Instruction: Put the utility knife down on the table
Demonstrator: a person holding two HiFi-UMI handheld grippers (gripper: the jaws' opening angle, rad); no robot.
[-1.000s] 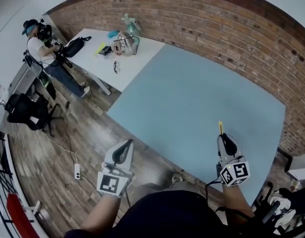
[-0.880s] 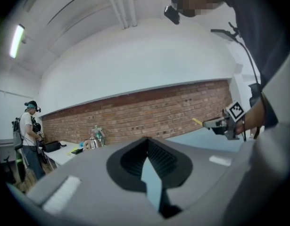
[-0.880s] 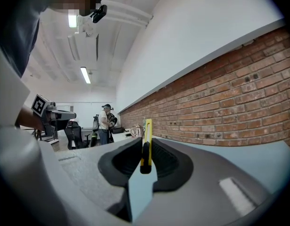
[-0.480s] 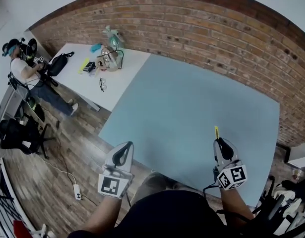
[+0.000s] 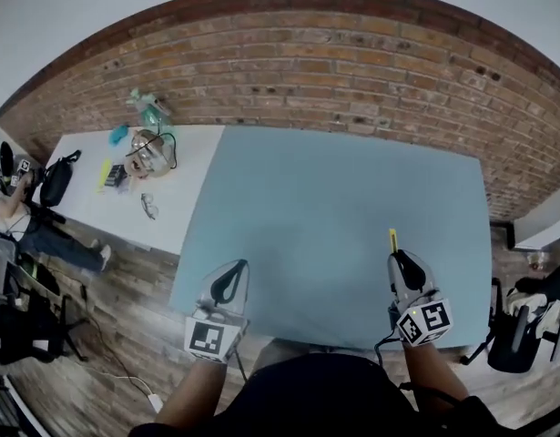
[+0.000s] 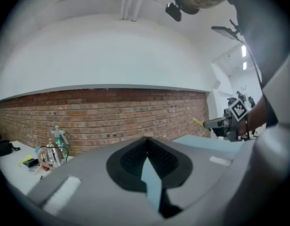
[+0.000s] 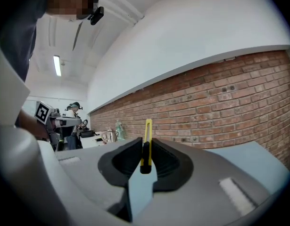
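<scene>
The utility knife (image 5: pixel 392 239) is a slim yellow and black bar. It stands on edge between the pads of my right gripper (image 5: pixel 398 260), which is shut on it, and its yellow tip pokes out ahead. In the right gripper view the utility knife (image 7: pixel 147 135) rises out of the right gripper (image 7: pixel 145 147), level above the blue table (image 5: pixel 334 189). My left gripper (image 5: pixel 232 276) hovers at the table's near left edge. In the left gripper view the left gripper (image 6: pixel 145 140) has its tips together, shut, with nothing between them.
A brick wall (image 5: pixel 352 71) runs behind the blue table. A white table (image 5: pixel 79 198) to the left carries a spray bottle (image 5: pixel 150 112), a jug, glasses and small items. A person (image 5: pixel 15 208) sits at far left. Wooden floor (image 5: pixel 125 326) lies near left.
The view has swung round to face the brick wall squarely. My left gripper has come from over the floor to the table's near edge. The right gripper keeps hold of the knife.
</scene>
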